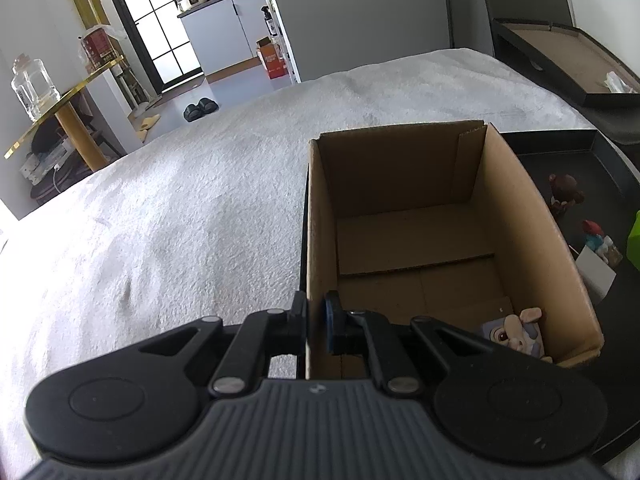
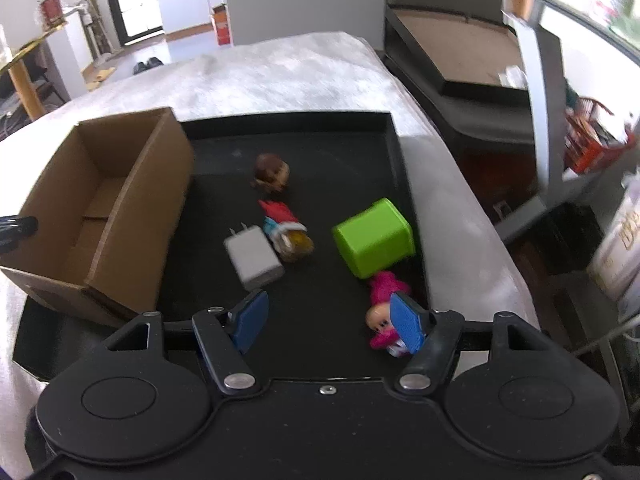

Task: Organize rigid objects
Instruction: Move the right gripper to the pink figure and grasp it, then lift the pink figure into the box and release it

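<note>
Left gripper [image 1: 316, 326] fingers pinching the brown cardboard box [image 1: 520, 216] wall; right gripper [image 2: 326, 322] fingers spread, empty. Pink doll [image 2: 382, 300] beside one finger could get knocked away from the box.

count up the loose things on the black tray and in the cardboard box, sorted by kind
Toy figures: 4 – brown-haired figure, red-hatted figure and pink doll on the black tray, plus pale figure in the cardboard box
White charger plug: 1
Green cup on its side: 1
Total: 6
</note>
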The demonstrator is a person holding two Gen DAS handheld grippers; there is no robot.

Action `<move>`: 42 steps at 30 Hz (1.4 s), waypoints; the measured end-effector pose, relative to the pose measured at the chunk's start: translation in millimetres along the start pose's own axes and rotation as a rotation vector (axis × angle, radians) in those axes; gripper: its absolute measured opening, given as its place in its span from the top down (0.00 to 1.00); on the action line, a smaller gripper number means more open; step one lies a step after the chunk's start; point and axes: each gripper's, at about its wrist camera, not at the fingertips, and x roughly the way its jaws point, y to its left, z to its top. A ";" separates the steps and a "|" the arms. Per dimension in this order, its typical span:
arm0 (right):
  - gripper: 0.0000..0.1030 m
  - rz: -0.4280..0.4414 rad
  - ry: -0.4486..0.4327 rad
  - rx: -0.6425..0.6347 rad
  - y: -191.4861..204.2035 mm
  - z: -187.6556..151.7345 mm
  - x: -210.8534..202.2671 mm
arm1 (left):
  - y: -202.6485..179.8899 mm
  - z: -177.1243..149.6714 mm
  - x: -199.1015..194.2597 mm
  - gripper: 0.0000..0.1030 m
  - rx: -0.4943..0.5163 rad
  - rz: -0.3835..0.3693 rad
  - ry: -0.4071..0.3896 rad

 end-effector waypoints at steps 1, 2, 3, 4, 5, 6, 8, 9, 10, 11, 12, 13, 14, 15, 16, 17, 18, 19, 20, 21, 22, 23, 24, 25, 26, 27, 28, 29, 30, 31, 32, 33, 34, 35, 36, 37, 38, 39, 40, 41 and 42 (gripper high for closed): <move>0.35 -0.003 0.013 0.009 -3.8 -0.9 2.5 | -0.5 0.3 0.0 0.92 0.001 0.002 0.001; 0.35 -0.005 0.024 0.016 -7.7 -1.5 4.6 | -0.9 0.6 0.1 0.92 0.000 0.002 0.002; 0.35 -0.010 0.033 0.022 -10.3 -1.7 6.4 | -0.7 0.6 0.2 0.92 -0.002 0.003 0.004; 0.36 -0.015 0.043 0.028 -13.1 -2.4 9.4 | -0.7 1.0 0.6 0.92 -0.004 0.003 0.006; 0.37 -0.018 0.052 0.033 -15.6 -2.5 12.1 | -0.6 1.0 0.5 0.92 -0.005 0.003 0.007; 0.37 -0.018 0.059 0.039 -17.8 -2.4 14.7 | -0.7 1.0 0.3 0.92 -0.004 0.005 0.007; 0.39 -0.020 0.068 0.048 -21.2 -2.2 19.5 | -1.8 1.6 0.2 0.92 0.002 0.009 0.007; 0.42 -0.022 0.073 0.050 -22.3 -2.0 21.3 | -2.0 1.7 0.2 0.92 0.004 0.010 0.008; 0.44 -0.022 0.077 0.053 -23.4 -1.8 23.3 | -2.3 1.9 0.5 0.92 0.004 0.011 0.009; 0.44 -0.021 0.080 0.054 -23.7 -1.5 25.3 | -2.5 2.0 0.8 0.92 0.004 0.012 0.011; 0.46 -0.024 0.082 0.049 -23.7 -1.6 27.7 | -2.6 2.0 0.8 0.92 0.004 0.012 0.011; 0.47 -0.031 0.085 0.041 -22.8 -1.3 29.9 | -2.5 2.0 0.9 0.92 0.003 0.011 0.011; 0.47 -0.040 0.089 0.033 -22.2 -1.3 32.9 | -2.4 2.1 1.0 0.92 0.002 0.010 0.012; 0.48 -0.051 0.093 0.026 -21.0 -1.1 35.7 | -2.0 2.0 0.8 0.92 0.001 0.009 0.013; 0.49 -0.058 0.097 0.019 -20.2 -1.1 38.4 | -1.9 1.9 1.0 0.92 0.000 0.008 0.014; 0.50 -0.064 0.102 0.013 -18.7 -0.9 41.6 | -1.8 1.9 1.1 0.92 0.000 0.007 0.014; 0.50 -0.071 0.105 0.005 -17.1 -0.7 44.0 | -1.8 1.9 1.2 0.92 0.001 0.007 0.014; 0.50 -0.087 0.103 -0.011 -14.3 -0.5 46.3 | -1.8 1.9 1.1 0.92 0.002 0.008 0.014; 0.50 -0.098 0.103 -0.027 -12.4 -0.1 48.3 | -1.4 2.0 1.0 0.92 0.002 0.007 0.014; 0.50 -0.108 0.107 -0.041 -10.5 -0.3 51.4 | -1.4 1.9 1.0 0.92 0.003 0.008 0.015; 0.51 -0.112 0.119 -0.046 -9.8 -0.8 55.7 | -0.9 2.3 1.3 0.92 0.003 0.007 0.015; 0.52 -0.114 0.138 -0.042 -10.0 -1.9 61.0 | -0.9 2.1 1.5 0.92 0.003 0.008 0.015; 0.57 -0.116 0.156 -0.039 -10.6 -2.8 65.7 | -0.7 2.1 1.3 0.92 0.003 0.008 0.015; 0.62 -0.122 0.164 -0.039 -10.6 -4.3 68.9 | -0.9 2.4 1.2 0.92 0.002 0.006 0.015; 0.62 -0.126 0.158 -0.044 -10.4 -4.8 68.8 | -0.8 2.3 1.1 0.92 0.002 0.006 0.014; 0.62 -0.128 0.151 -0.049 -9.6 -5.1 67.9 | -1.0 2.5 1.1 0.92 0.002 0.006 0.014; 0.63 -0.124 0.148 -0.050 -8.6 -5.1 66.7 | -1.2 2.3 0.9 0.92 0.003 0.005 0.013; 0.63 -0.120 0.143 -0.051 -7.3 -5.4 64.4 | -1.3 2.2 1.0 0.92 0.003 0.005 0.013; 0.63 -0.118 0.135 -0.058 -5.2 -4.1 61.9 | -1.2 2.2 0.9 0.92 0.001 0.004 0.013; 0.63 -0.118 0.124 -0.069 -2.7 -3.1 58.5 | -1.4 2.1 1.0 0.92 0.002 0.004 0.013; 0.63 -0.117 0.117 -0.076 -0.6 -1.4 56.1 | -1.3 2.0 1.0 0.92 0.003 0.006 0.013; 0.63 -0.115 0.108 -0.079 1.7 0.2 52.7 | -1.8 1.9 1.2 0.92 0.003 0.007 0.014; 0.63 -0.116 0.099 -0.083 5.0 1.4 50.0 | -1.5 2.1 1.1 0.92 0.003 0.007 0.015; 0.63 -0.118 0.088 -0.089 8.4 2.9 46.9 | -1.8 2.4 0.9 0.92 0.001 0.008 0.016; 0.64 -0.118 0.078 -0.096 11.5 4.6 44.2 | -1.9 2.7 0.7 0.92 -0.002 0.009 0.017; 0.65 -0.116 0.069 -0.103 14.2 6.2 41.3 | -2.2 2.9 0.3 0.92 -0.003 0.010 0.018; 0.65 -0.112 0.060 -0.108 17.1 8.0 38.3 | -2.3 3.0 -0.2 0.92 -0.002 0.011 0.018; 0.65 -0.109 0.053 -0.112 19.6 9.4 36.0 | -2.3 2.9 -0.3 0.92 -0.002 0.011 0.019; 0.65 -0.104 0.044 -0.116 23.1 11.5 32.8 | -2.4 3.0 -0.4 0.92 -0.004 0.010 0.019; 0.65 -0.099 0.036 -0.120 26.0 13.4 30.1 | -2.2 2.9 -0.6 0.92 -0.005 0.009 0.019; 0.65 -0.095 0.027 -0.128 29.2 14.8 27.4 | -1.7 3.0 -0.6 0.92 -0.007 0.008 0.020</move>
